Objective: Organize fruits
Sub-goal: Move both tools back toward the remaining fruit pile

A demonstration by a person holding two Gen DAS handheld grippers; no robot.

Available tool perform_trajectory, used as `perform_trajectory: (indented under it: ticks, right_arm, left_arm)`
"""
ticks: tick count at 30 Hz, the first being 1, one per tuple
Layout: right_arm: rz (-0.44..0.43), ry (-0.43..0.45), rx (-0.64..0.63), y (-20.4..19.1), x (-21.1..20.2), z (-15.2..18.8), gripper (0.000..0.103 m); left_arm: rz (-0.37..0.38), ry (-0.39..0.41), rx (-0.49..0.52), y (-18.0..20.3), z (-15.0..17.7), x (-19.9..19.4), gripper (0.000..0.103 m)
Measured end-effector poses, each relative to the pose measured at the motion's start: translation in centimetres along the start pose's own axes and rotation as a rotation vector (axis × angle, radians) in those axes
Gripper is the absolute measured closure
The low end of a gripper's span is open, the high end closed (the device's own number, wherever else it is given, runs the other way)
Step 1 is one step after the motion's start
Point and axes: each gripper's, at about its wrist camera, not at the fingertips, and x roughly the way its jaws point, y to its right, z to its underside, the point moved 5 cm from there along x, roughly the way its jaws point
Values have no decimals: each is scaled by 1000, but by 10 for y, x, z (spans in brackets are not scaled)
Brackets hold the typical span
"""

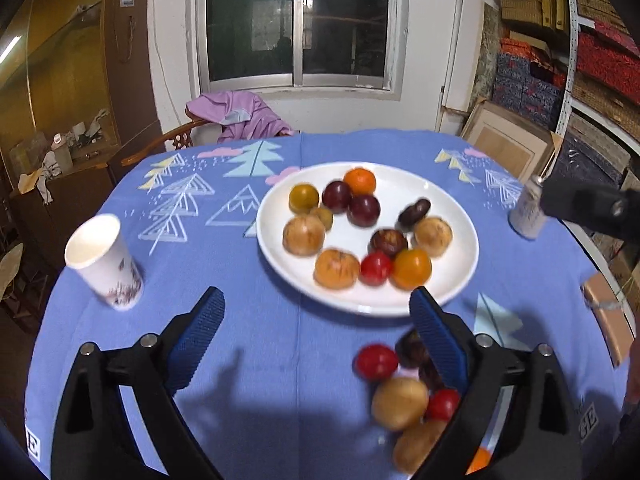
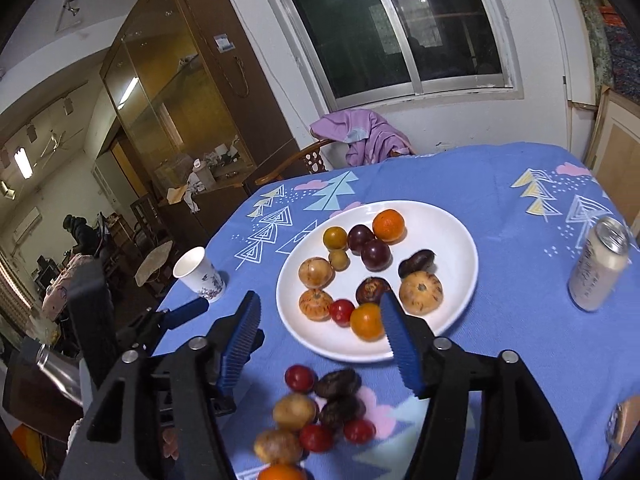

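Plate [image 2: 460,312] mid-cloth; loose fruit [image 2: 320,412] near front edge; left gripper [image 1: 316,320], right gripper [image 2: 320,336] fingers apart, empty.

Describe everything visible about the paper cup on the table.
The paper cup is white with a purple floral print near its base. It tapers from a wide rolled rim to a narrower bottom, stands upright and looks empty inside. It rests on the blue patterned tablecloth, apart from the white plate, nothing else touching it.

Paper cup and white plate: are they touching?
Apart. The left wrist view shows the paper cup standing well to the left of the white plate, with a wide strip of blue tablecloth between them.
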Motion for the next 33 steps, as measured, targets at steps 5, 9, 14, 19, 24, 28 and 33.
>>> perform_trajectory:
  ticks: [5, 9, 14, 19, 24, 28, 33]
  right_arm:
    - [0, -4, 101, 26, -18, 38, 24]
    - [0, -53, 225, 54, -11, 56, 22]
    - [-15, -73, 293, 66, -2, 58, 22]
    - [-11, -78, 310, 68, 0, 59, 21]
    - [-11, -88, 317, 70, 3, 59, 21]
    - [-13, -82, 323, 73, 1, 59, 21]
    - [-15, -73, 338, 78, -1, 58, 20]
  left_arm:
    - [12, -57, -33, -3, 24, 8, 11]
    - [38, -104, -41, -1, 30, 24, 11]
    - [105, -176, -66, 2, 31, 44, 11]
    - [150, -235, -84, 6, 38, 56, 11]
    - [122, -267, -61, 7, 44, 68, 6]
    - [47, -235, -85, -16, 40, 61, 5]
    - [30, -209, -200, -53, 35, 49, 5]
